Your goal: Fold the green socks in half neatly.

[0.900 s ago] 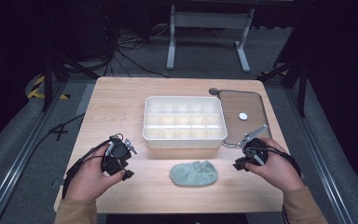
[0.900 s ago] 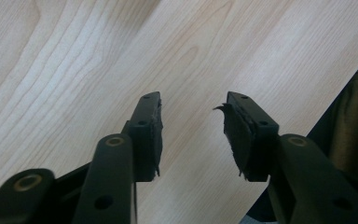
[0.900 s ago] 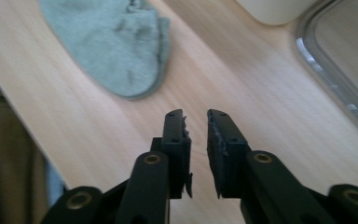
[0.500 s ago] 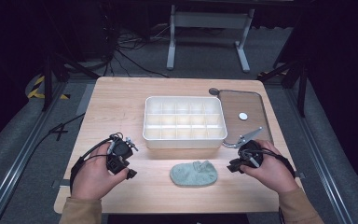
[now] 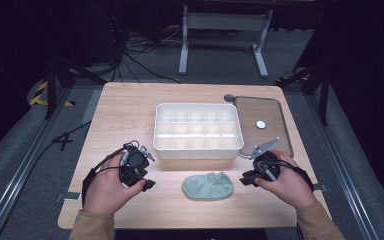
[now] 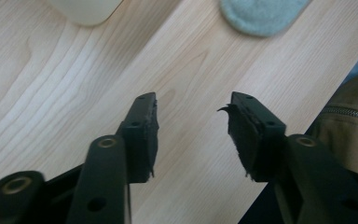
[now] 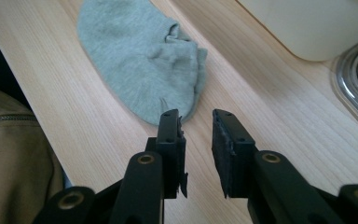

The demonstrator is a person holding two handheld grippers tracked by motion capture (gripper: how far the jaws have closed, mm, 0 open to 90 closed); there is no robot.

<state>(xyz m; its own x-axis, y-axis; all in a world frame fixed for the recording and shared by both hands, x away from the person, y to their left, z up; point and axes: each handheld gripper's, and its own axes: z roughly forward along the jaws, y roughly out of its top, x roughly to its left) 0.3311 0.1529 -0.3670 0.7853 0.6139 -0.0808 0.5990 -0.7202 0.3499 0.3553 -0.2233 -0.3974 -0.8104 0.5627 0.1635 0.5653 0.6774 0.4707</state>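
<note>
A grey-green sock lies crumpled and flat on the wooden table, near the front edge, between my two hands. My left gripper is to the left of it, jaws open over bare wood, with the sock farther ahead. My right gripper is just off the sock's right end. Its jaws stand open with a narrow gap and nothing between them. The sock's edge lies right in front of one fingertip.
A white compartment box stands behind the sock, mid-table; its corner shows in both gripper views. At its right is a metal tray with a small white disc.
My right hand has slid left, bringing its gripper closer to the sock's right end. The left hand has hardly moved.
</note>
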